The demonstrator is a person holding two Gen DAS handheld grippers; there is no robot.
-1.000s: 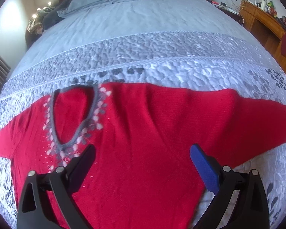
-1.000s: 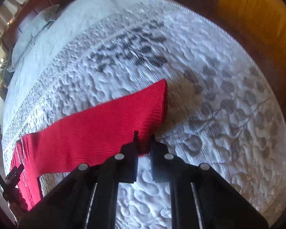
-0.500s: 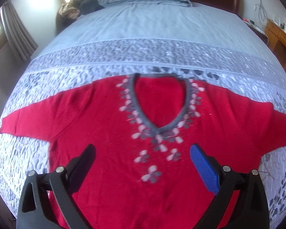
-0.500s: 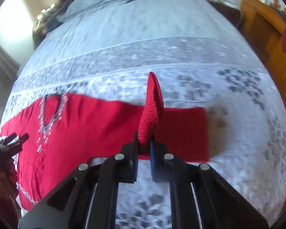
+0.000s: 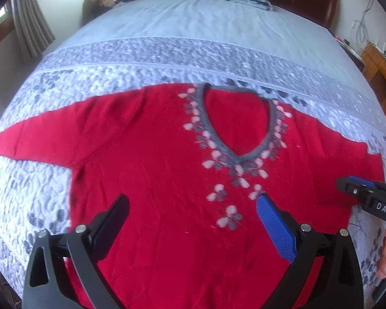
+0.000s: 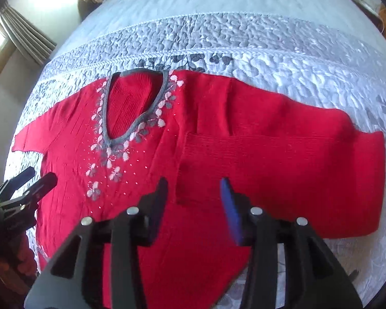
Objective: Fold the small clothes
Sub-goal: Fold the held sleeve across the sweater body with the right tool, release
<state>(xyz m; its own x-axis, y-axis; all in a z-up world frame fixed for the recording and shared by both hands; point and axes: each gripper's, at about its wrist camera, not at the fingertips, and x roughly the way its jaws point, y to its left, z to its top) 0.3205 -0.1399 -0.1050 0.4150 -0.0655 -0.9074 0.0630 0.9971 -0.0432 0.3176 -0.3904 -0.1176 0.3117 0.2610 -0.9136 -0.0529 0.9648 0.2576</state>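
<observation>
Lying flat: ribbed red knit sweater, sleeve folded in; right gripper just opened, empty; left gripper released.

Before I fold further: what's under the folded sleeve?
The sleeve lies folded back over the red sweater, on its shoulder and chest. Whatever lies beneath the sweater is covered; around it only the quilt shows.
</observation>
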